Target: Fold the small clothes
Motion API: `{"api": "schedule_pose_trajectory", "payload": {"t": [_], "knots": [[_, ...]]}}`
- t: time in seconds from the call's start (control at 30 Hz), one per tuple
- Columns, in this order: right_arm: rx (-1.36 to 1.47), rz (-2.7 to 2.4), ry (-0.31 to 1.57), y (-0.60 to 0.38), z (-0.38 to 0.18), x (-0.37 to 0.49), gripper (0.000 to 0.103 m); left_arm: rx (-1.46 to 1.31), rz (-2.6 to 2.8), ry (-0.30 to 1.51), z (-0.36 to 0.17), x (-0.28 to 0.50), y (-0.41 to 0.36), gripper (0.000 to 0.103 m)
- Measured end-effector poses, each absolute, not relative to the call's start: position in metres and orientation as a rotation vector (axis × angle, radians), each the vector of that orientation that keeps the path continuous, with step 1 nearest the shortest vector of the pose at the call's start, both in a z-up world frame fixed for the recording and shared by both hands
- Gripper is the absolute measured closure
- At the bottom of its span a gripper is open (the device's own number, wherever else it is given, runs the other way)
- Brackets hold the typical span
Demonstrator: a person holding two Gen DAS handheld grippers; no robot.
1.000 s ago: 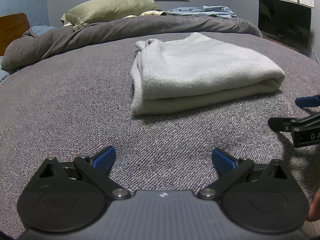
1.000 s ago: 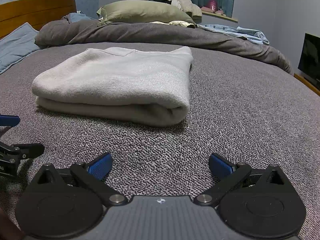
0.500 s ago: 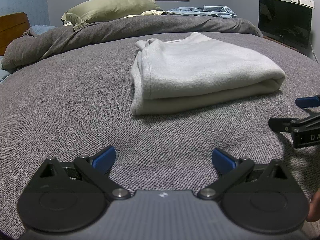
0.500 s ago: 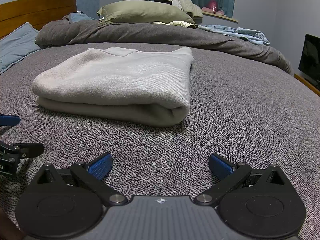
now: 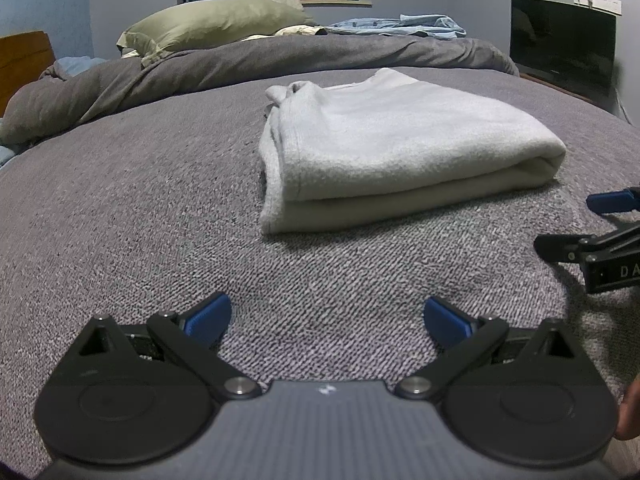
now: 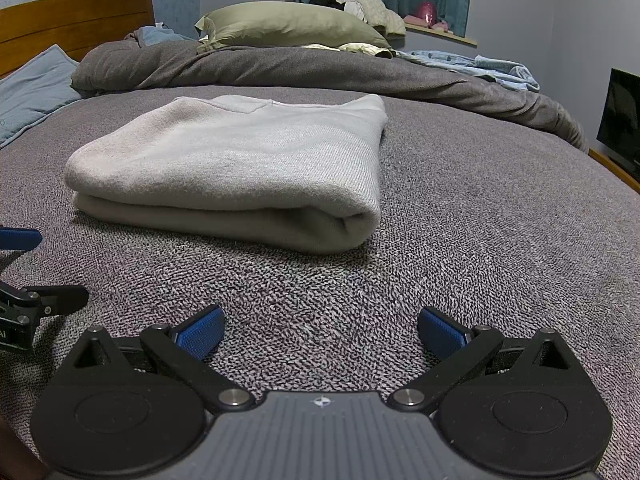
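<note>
A light grey garment (image 5: 392, 148) lies folded in a neat rectangle on the grey bed cover (image 5: 120, 220); it also shows in the right wrist view (image 6: 240, 168). My left gripper (image 5: 326, 316) is open and empty, low over the cover, a short way in front of the garment. My right gripper (image 6: 320, 328) is open and empty, also short of the garment. Each gripper shows at the edge of the other's view: the right one (image 5: 592, 240) and the left one (image 6: 24, 280).
A rumpled dark grey duvet (image 6: 280, 68) and an olive pillow (image 6: 288, 24) lie at the far end of the bed. Blue clothes (image 6: 480, 64) lie behind it. A wooden headboard (image 6: 60, 20) stands at left, a dark screen (image 5: 560, 40) at right.
</note>
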State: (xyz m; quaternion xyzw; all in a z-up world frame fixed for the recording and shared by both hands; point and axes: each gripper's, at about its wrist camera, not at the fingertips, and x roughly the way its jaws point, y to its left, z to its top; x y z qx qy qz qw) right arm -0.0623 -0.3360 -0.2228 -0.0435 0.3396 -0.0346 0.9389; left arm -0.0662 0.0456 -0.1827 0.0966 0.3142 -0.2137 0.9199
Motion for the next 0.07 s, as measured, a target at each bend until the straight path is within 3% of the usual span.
{"api": "schedule_pose_trajectory", "payload": {"t": [0.07], "knots": [[-0.089, -0.071, 0.693, -0.336, -0.2229, -0.0619, 0.0, 0.196, -0.441, 0.648, -0.1832, -0.0654, 0.0461, 0.0]]}}
